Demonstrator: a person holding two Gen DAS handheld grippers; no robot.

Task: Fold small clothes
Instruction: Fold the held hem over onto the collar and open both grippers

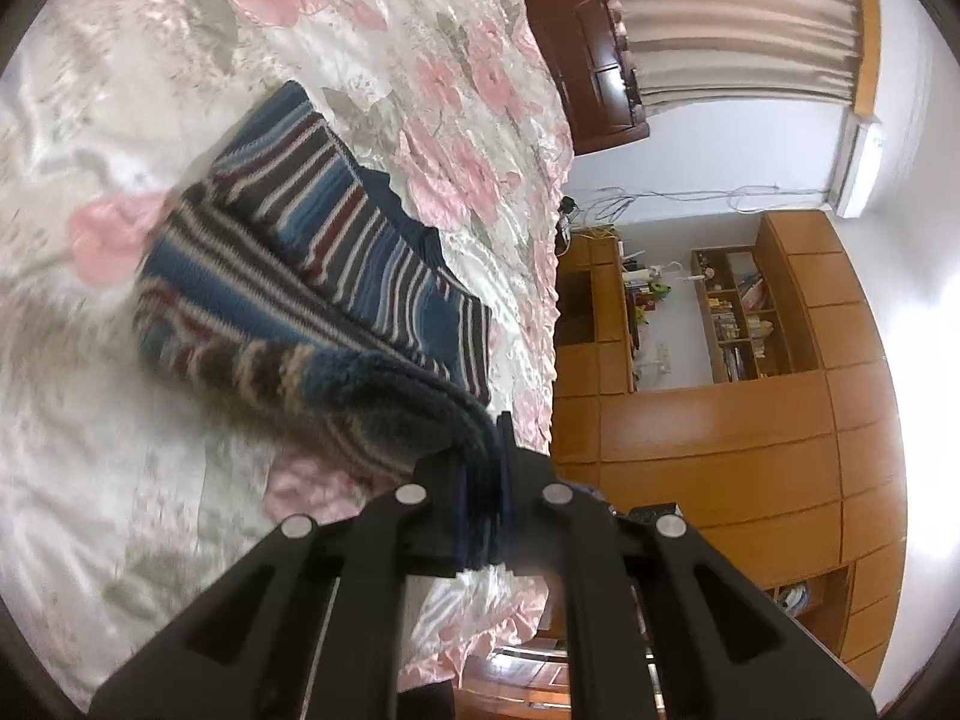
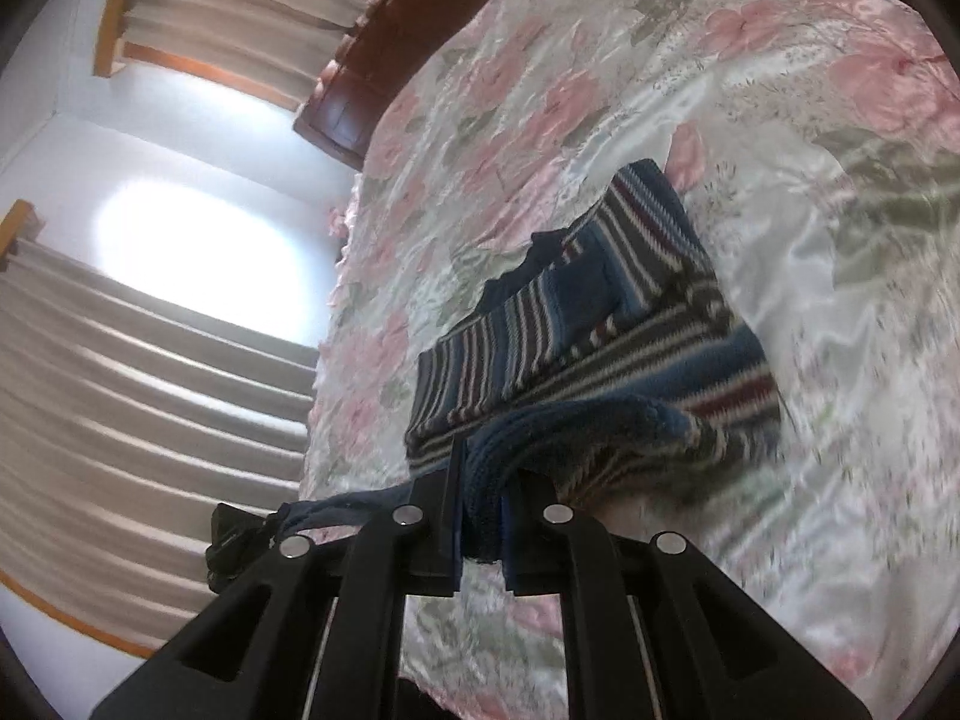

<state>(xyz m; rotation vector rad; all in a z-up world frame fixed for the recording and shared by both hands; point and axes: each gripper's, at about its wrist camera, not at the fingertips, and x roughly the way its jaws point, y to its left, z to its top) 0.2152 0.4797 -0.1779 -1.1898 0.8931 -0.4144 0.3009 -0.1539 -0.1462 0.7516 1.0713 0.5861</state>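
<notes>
A small knitted sweater (image 1: 336,276) with blue, grey, white and maroon stripes lies partly folded on a bed. Its near edge is lifted off the cover. My left gripper (image 1: 480,480) is shut on the dark blue hem at one corner. In the right wrist view the same sweater (image 2: 600,324) stretches away from me, and my right gripper (image 2: 483,504) is shut on the thick blue hem at the other corner. The lifted edge sags between the two grippers; the far part rests flat on the bed.
The bed carries a shiny white cover with pink flowers (image 1: 150,480). A dark wooden headboard (image 1: 588,60) stands beyond it. Wooden cabinets and shelves (image 1: 720,420) line the wall past the bed edge. Curtains and a bright window (image 2: 198,258) lie on the other side.
</notes>
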